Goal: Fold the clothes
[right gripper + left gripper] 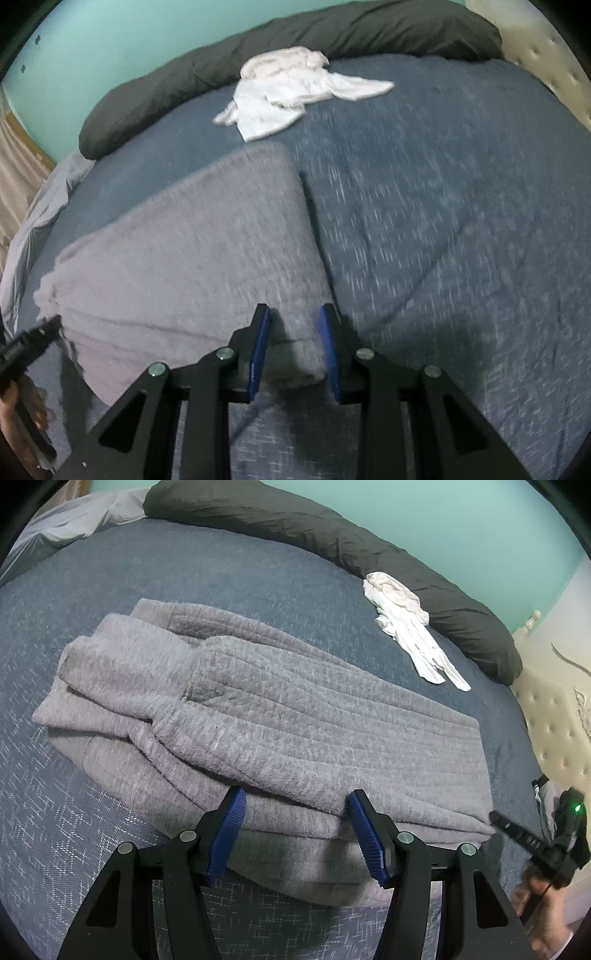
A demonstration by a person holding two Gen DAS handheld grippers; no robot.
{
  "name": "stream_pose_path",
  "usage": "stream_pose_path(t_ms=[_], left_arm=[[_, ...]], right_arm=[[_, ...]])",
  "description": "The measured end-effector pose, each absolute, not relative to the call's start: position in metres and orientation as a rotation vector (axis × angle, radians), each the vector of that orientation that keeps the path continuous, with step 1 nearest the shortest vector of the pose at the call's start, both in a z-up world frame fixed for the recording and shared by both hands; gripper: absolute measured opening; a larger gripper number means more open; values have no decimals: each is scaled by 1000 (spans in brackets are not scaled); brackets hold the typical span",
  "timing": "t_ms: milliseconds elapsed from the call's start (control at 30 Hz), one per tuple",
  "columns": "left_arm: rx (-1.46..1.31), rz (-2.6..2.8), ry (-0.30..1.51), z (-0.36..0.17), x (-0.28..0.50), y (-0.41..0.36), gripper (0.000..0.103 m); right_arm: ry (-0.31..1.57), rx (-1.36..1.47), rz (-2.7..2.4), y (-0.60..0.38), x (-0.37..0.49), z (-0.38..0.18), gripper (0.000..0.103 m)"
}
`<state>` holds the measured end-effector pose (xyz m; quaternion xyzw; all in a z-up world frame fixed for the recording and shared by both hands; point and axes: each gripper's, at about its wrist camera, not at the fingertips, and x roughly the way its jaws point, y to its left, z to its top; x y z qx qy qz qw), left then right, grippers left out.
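A grey knit sweater (277,716) lies folded on the blue bedspread (221,572), sleeves tucked over its body. My left gripper (297,808) is open at the sweater's near edge; the folded edge lies between its blue pads (229,830), which stand wide apart. In the blurred right wrist view, my right gripper (295,332) is narrowly open over the sweater's (192,258) near right corner. That corner sits between the jaws with a dark gap beside the cloth. Each gripper shows at the edge of the other's view.
A crumpled white garment (406,627) (288,96) lies further back by a long dark pillow (332,535). A cream tufted headboard (554,709) stands at the right. Pale grey bedding (74,520) bunches at the far left. A hand (535,908) holds the right gripper.
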<state>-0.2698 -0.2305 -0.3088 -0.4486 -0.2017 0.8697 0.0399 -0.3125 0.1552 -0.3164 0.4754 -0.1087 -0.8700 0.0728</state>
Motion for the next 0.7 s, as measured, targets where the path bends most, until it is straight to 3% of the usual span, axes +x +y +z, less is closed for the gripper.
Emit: stream_pose_path(t_ms=[167,333,700], left_arm=[[-1376,2660,-609,-310,-269,-230,62],[-1365,2653,-645,-309,-267,-234,62],[-1320,2683,-660,-298,-255,-244,62]], right_arm=[[-229,1401,-2636,149,-305,-327,27],[-348,1360,-2647,159,-302,-310,27],[-411,1264,-2615,158,-260,-290,28]])
